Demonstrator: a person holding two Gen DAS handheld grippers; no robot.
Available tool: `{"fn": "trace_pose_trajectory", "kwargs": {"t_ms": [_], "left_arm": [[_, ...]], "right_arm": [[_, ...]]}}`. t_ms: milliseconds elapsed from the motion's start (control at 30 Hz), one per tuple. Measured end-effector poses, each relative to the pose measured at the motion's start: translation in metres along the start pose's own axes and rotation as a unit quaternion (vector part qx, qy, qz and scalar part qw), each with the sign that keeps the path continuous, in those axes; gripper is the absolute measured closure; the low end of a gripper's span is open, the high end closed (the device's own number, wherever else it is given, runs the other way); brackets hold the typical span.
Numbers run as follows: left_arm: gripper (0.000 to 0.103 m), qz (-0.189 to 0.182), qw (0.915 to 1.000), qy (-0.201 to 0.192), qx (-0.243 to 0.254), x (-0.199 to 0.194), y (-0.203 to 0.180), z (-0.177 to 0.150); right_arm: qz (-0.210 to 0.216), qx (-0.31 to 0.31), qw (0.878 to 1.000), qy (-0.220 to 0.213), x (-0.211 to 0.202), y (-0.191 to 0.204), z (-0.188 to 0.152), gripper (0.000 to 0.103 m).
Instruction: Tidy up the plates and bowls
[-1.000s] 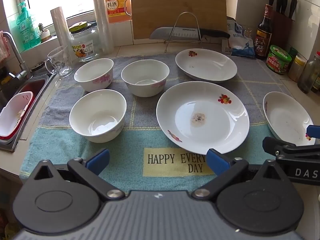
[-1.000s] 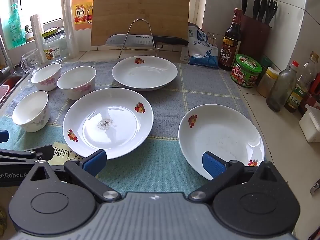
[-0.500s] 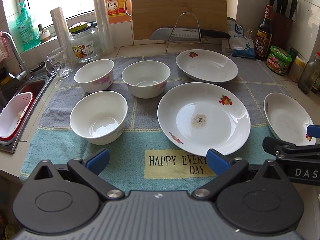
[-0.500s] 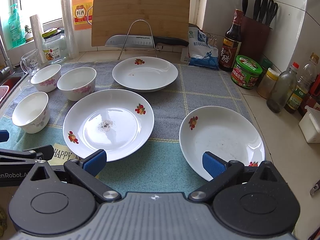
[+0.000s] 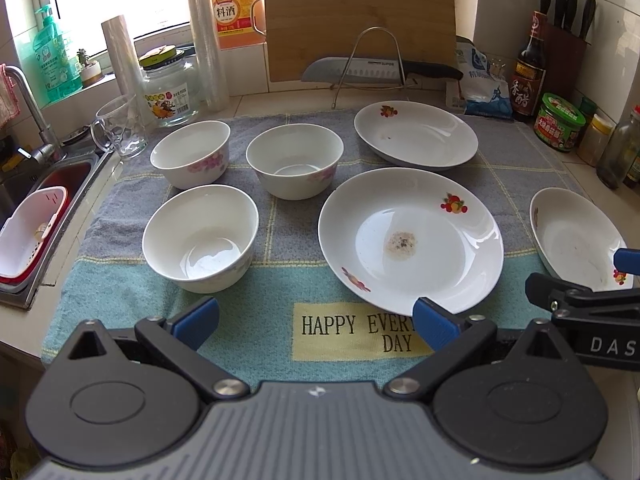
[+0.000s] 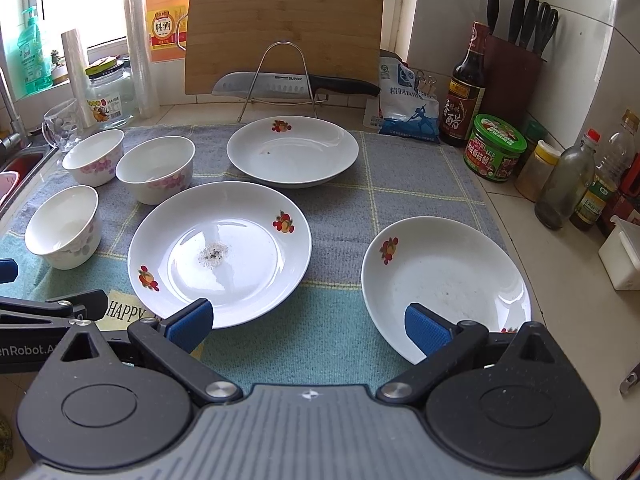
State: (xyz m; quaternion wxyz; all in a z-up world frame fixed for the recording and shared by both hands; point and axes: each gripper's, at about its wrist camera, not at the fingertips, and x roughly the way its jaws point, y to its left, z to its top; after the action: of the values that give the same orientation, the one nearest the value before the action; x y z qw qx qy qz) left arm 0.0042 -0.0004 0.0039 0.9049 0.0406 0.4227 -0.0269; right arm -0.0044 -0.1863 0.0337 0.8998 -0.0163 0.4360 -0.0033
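Three plates and three bowls sit apart on a towel [image 5: 120, 296] spread over the desk [image 6: 568, 320]. The big plate [image 5: 412, 240] lies in the middle, white with fruit prints on its rim and a brownish speckled stain at its centre. Behind it is the far plate [image 5: 416, 134], and to the right the near plate [image 6: 446, 280], with one fruit print and faint specks. At the left stand the front bowl [image 5: 200, 236], the back left bowl [image 5: 190, 152] and the middle bowl [image 5: 295, 162], all white, with pink or mauve flowers on their sides.

The towel's yellow patch reads "HAPPY EVERY DAY". A knife [image 6: 296, 82] marked "SUPOR" rests on a wire rack [image 6: 280, 76] before a cutting board [image 6: 284, 24]. A yellow jug [image 5: 236, 4] shows "料酒"; a dark bottle [image 6: 464, 92] shows "香醋".

The left gripper [image 5: 314, 316] has its fingers wide apart and holding nothing; its right blue fingertip overlaps the big plate's near rim in view, and the front bowl lies just beyond its left one. The right gripper [image 6: 308, 320] is likewise spread wide and empty, its left fingertip at the big plate's near edge and its right one over the near plate's front part; whether they touch cannot be told
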Motion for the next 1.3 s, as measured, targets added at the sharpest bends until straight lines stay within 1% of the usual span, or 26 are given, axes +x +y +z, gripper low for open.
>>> {"fn": "trace_pose_trajectory", "kwargs": {"t_ms": [1000, 1300], "left_arm": [[0.001, -0.003, 1.0, -0.001, -0.001, -0.0026, 0.0016, 0.0021], [0.001, -0.005, 1.0, -0.001, 0.004, 0.0021, 0.0032, 0.0031]], "right_arm": [[-0.002, -0.002, 1.0, -0.001, -0.0002, 0.0016, 0.0028, 0.0], [-0.006, 0.002, 1.0, -0.001, 0.0003, 0.0028, 0.002, 0.0]]}}
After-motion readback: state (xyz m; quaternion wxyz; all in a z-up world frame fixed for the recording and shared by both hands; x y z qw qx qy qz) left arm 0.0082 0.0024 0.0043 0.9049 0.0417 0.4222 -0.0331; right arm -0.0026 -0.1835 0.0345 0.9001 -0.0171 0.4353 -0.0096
